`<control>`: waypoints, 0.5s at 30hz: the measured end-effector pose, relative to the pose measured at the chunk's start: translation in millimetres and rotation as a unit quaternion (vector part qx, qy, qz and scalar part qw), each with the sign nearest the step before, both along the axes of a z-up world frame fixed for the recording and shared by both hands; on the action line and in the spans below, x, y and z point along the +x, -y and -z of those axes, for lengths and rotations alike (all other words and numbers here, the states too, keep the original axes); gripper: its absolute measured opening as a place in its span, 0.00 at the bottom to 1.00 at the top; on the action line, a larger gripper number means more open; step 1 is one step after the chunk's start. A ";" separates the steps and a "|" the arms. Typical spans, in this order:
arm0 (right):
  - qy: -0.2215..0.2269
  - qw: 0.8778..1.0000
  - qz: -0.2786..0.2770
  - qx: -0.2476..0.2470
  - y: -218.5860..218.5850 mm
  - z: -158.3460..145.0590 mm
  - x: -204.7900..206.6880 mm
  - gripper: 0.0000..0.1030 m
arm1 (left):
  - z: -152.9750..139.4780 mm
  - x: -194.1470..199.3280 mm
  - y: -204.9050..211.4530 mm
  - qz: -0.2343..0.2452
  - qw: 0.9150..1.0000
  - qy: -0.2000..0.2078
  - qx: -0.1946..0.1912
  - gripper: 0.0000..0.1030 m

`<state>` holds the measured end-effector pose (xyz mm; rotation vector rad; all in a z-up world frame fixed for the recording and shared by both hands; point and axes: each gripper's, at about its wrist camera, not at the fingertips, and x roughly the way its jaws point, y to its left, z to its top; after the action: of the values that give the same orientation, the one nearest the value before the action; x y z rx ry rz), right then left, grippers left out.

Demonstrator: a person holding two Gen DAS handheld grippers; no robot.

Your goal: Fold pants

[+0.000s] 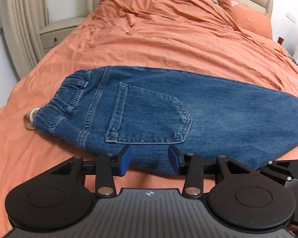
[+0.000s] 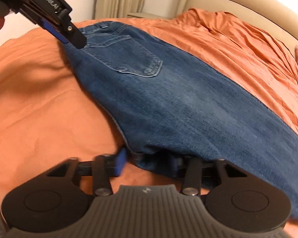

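I see a pair of blue jeans point(image 1: 168, 115) lying flat across the near part of a bed point(image 1: 149, 39) covered in a rumpled orange sheet, already doubled leg on leg so one back pocket point(image 1: 149, 117) faces up. The waistband point(image 1: 69, 99) sits toward 9 o'clock in my left view and the legs run off toward 3 o'clock; I judge that this layout leaves the long near edge free for both hands to lift for a crosswise fold. My left gripper point(image 1: 150, 159) hovers at that near edge just below the pocket, at 6 o'clock, its blue pads partly apart with denim beneath the gap and nothing pinched. My right gripper point(image 2: 147, 161), farther down the leg, looks parted in a blurred picture, with a bunch of denim between its pads; I cannot tell whether it has hold of the cloth.
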<state>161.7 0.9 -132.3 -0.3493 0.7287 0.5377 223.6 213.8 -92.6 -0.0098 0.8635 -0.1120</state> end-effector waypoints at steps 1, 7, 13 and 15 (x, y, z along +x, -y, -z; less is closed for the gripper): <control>0.006 1.000 0.000 -0.001 -2.7 -6.6 -4.5 0.04 | -0.6 -0.3 2.4 0.007 1.000 0.002 0.002 0.46; -0.033 0.999 0.032 -0.003 -8.4 -5.2 -16.5 0.02 | 2.5 3.7 26.0 0.035 0.999 -0.003 0.024 0.42; -0.120 0.990 0.053 0.045 4.7 -7.0 -5.7 0.03 | -3.7 0.9 50.2 0.053 0.997 -0.001 0.051 0.42; -0.136 0.986 0.067 0.068 19.9 -16.7 -9.8 0.03 | -7.7 2.4 54.2 0.051 0.997 0.000 0.049 0.42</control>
<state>151.9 -19.0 -115.7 -0.0986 0.9672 0.5093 226.0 159.6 -84.9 0.1264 0.8692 -0.1652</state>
